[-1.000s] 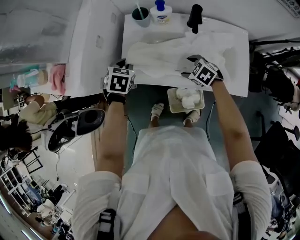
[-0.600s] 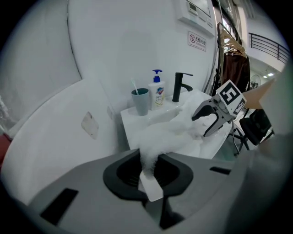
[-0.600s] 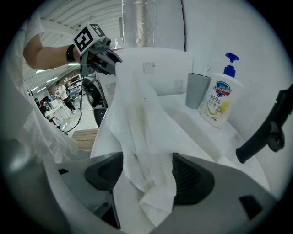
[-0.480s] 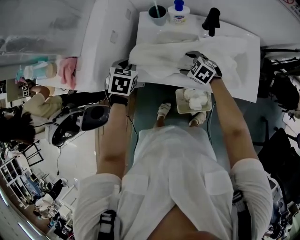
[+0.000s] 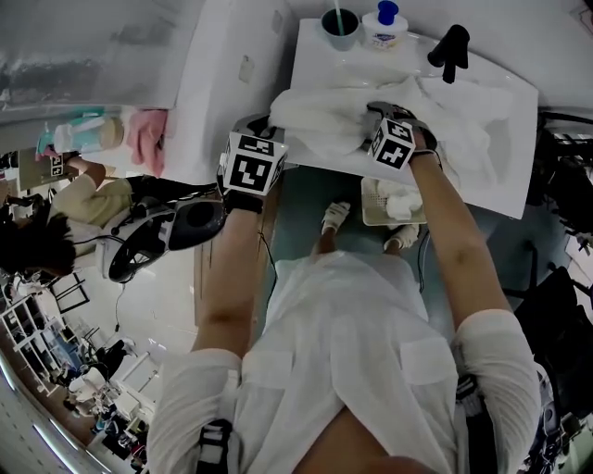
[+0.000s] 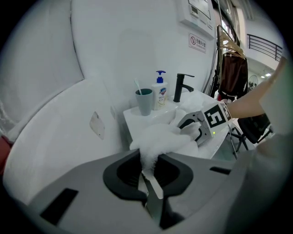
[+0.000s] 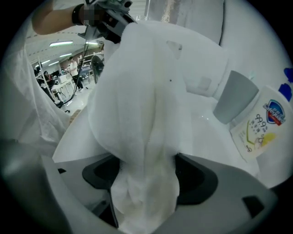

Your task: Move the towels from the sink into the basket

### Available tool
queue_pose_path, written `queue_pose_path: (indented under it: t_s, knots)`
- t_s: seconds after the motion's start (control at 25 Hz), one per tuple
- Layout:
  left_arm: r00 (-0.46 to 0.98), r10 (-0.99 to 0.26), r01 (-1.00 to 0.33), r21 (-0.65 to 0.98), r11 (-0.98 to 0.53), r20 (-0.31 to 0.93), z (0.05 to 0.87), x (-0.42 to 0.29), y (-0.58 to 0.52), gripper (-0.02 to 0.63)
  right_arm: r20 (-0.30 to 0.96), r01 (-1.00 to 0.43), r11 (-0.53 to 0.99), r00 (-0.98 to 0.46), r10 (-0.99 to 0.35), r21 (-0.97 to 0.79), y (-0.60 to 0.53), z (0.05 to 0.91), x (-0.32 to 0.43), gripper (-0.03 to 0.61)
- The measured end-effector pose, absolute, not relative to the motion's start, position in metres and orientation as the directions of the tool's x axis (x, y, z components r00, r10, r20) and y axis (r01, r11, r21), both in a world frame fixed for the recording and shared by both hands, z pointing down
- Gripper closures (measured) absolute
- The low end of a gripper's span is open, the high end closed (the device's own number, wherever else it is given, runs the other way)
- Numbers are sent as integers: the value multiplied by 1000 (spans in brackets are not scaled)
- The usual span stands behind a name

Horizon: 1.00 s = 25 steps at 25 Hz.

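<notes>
Working on one big white towel (image 5: 324, 118), spread in loose folds over the front rim of the sink (image 5: 320, 65) and not yet lifted clear. Pinched at its near left edge by the left gripper (image 6: 147, 160), jaws almost together with a thin tuck of cloth squeezed between the pads. Straddled further along by the right gripper (image 7: 146, 178), jaws just now opening to nearly full width, a fat fold bunched in the gap and brushing both pads but not clamped. Looks soft, limp and light: likely to sag, trail and drag rather than keep any shape, and to slip out of a shallow bite. Better taken deep on a gathered bunch than on a single hem, with the two holds well apart to stop the middle hanging low. Should be closed firmly on the fold before any lift. Headed for the basket (image 5: 365, 205) low down by the feet, just below the sink's front edge, already carrying rolled white towels (image 5: 400, 196). Worth keeping clear of the black tap (image 5: 451, 51), the cup (image 5: 340, 20) and the soap bottle (image 5: 384, 25) along the back.
</notes>
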<state>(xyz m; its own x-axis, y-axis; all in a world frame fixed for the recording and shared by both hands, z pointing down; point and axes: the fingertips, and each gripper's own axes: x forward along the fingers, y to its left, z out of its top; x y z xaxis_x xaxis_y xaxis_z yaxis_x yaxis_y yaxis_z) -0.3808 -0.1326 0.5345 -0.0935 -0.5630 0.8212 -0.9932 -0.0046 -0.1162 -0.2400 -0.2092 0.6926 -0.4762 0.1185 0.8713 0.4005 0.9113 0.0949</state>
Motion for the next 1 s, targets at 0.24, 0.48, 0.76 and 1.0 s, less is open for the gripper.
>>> queue_pose_path:
  t_s: [0.24,0.48,0.76,1.0]
  knots:
    - [-84,-545,-994,-108,-13,834,541,-382,-133,563,885,385,922,-443,141,46,-211,714,-259,213]
    - [-64,-541,-995,-94,-27,838,548,-382,-135,563,899,357,934,-409,156,0,-204,727,-263,362]
    - [-45,-548,-996,-82,-42,835,549,-391,-139,563,903,256,967,-418,100,11,-216,706,-257,431]
    - [-16,-581,-997,-59,-57,814,535,-394,-150,563,841,26,998,-540,-30,52,-246,651,-244,434]
